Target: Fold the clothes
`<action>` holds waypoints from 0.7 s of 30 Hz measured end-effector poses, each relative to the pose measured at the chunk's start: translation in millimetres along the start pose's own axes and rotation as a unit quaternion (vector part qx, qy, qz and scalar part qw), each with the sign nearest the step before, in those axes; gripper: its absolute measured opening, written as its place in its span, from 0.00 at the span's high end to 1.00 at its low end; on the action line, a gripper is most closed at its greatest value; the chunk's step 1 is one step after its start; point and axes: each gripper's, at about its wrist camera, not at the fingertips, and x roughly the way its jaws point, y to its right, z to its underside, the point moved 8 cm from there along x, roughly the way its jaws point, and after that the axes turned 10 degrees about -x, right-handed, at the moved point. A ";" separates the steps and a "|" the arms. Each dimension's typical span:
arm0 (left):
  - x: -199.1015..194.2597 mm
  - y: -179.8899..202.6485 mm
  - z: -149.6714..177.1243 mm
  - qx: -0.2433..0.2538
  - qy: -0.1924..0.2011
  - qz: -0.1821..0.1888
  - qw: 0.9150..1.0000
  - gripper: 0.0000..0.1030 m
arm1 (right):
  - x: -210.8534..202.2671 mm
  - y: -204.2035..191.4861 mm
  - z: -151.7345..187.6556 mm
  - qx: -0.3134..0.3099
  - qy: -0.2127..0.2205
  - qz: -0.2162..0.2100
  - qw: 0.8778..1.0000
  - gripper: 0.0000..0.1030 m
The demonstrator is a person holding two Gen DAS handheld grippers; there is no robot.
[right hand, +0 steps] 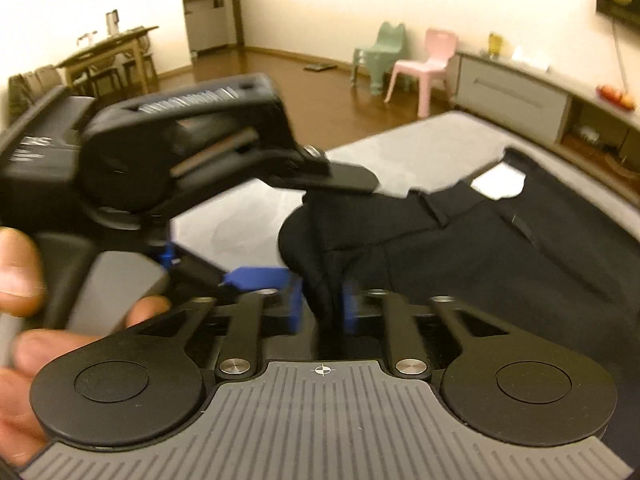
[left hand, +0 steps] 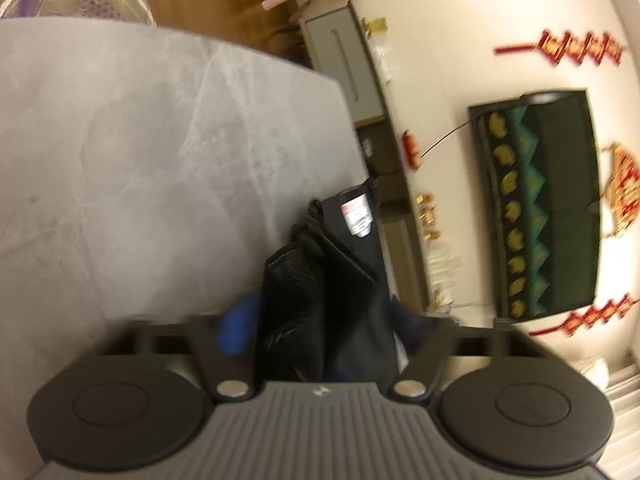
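Above grey table (right hand: 420, 152), both grippers (right hand: 320, 304) pinch labelled black garment (right hand: 500, 248).

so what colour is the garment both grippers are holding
Black, with a white label; the garment shows best in the right wrist view.

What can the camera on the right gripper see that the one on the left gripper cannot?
Only the right wrist view shows the left gripper from outside, the person's hand holding it, a green chair, and a dining table at the far wall. Only the left wrist view shows the dark wall hanging with red decorations around it. Both show the black garment pinched in blue-padded fingers, its white label, the grey table, the pink chair and the low cabinet.
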 end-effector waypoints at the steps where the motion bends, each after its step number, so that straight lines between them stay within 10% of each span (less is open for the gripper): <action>1: 2.4 -4.5 -0.7 0.000 -0.005 -0.011 1.000 0.81 | -5.0 7.1 3.1 0.006 0.000 0.002 1.000 0.44; 6: -0.6 -9.5 -4.0 0.007 0.001 -0.031 1.000 0.89 | -31.2 64.1 12.3 0.064 0.012 0.052 0.997 0.48; 13: -8.3 18.5 11.9 0.081 0.015 -0.037 0.996 0.90 | -13.1 179.1 28.4 0.189 -0.050 0.206 0.959 0.71; 21: -4.4 80.1 63.9 0.271 0.022 -0.037 0.961 0.91 | 19.6 193.3 32.0 0.143 -0.120 0.149 0.971 0.53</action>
